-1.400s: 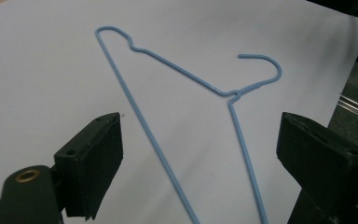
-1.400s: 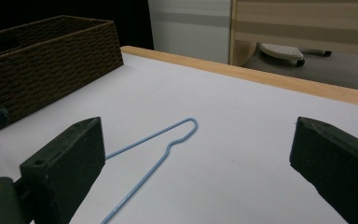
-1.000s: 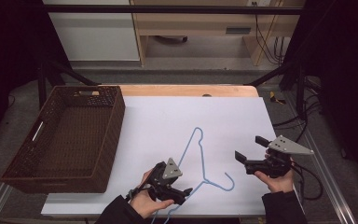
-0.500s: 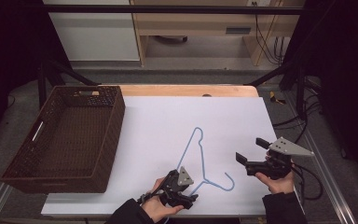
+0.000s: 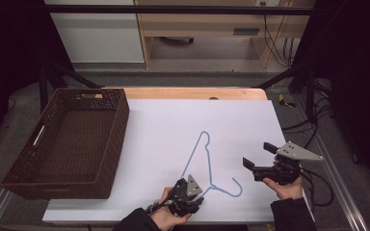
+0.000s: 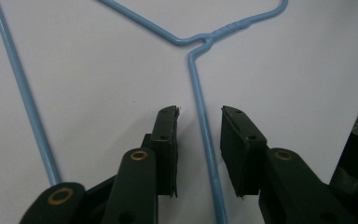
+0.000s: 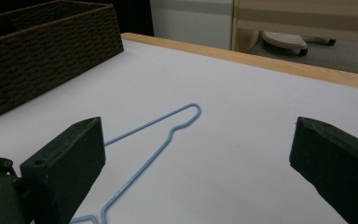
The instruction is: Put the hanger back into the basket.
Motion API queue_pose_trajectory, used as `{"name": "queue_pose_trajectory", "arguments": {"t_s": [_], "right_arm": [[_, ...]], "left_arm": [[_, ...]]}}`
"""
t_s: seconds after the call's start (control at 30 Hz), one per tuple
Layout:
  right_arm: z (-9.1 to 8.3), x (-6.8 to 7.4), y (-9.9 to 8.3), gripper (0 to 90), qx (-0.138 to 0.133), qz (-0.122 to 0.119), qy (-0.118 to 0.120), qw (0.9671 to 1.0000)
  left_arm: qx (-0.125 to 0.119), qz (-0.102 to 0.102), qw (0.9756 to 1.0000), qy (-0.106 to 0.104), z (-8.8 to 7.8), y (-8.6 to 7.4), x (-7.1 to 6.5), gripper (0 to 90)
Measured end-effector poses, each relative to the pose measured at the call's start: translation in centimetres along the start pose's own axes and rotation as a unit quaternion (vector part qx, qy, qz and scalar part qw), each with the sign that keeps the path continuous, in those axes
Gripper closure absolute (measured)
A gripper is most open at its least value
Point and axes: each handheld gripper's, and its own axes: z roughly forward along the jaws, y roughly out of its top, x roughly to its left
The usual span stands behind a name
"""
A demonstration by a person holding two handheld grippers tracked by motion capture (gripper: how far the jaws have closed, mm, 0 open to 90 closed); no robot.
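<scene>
A light blue wire hanger (image 5: 188, 161) lies flat on the white table top (image 5: 173, 115), its hook toward the near edge. My left gripper (image 5: 201, 191) is low at the front edge, straddling the wire near the hook's neck. In the left gripper view the hanger (image 6: 198, 84) runs between the jaws of the left gripper (image 6: 199, 116); they have just been closing, and a gap still shows on each side of the wire. My right gripper (image 5: 257, 155) hovers to the right of the hanger, open wide and holding nothing. In its own view the right gripper (image 7: 198, 135) frames the hanger (image 7: 168, 137).
A dark brown wicker basket (image 5: 120, 120) stands on the left of the table, seen also as the basket (image 7: 42, 56) in the right gripper view. A wooden strip (image 5: 192, 93) edges the table's far side. Cables (image 5: 318, 178) trail off the right edge.
My left gripper has come down onto the table and slid a little right, and its jaws have narrowed around the hanger wire. The right gripper and the hanger have stayed put.
</scene>
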Motion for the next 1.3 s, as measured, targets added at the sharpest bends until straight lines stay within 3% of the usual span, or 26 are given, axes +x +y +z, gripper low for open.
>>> {"name": "queue_pose_trajectory", "arguments": {"t_s": [0.6,0.7,1.03,1.3], "right_arm": [[0.4,0.1,-0.2,3.6,0.01,-0.007,0.004,0.9999],[0.4,0.1,-0.2,3.6,0.009,-0.006,0.003,0.9999],[0.4,0.1,-0.2,3.6,0.01,-0.005,0.004,0.9999],[0.6,0.2,-0.3,3.6,0.012,-0.004,0.005,0.9999]], "left_arm": [[0.014,-0.021,0.9996,0.012,0.1,0.4,-0.6,83.3],[0.016,-0.026,0.9995,0.006,0.1,0.5,-0.6,85.8],[0.021,-0.037,0.9991,0.002,0.2,0.6,-0.4,85.2],[0.019,-0.026,0.9991,0.028,0.3,0.6,-1.2,85.7]]}}
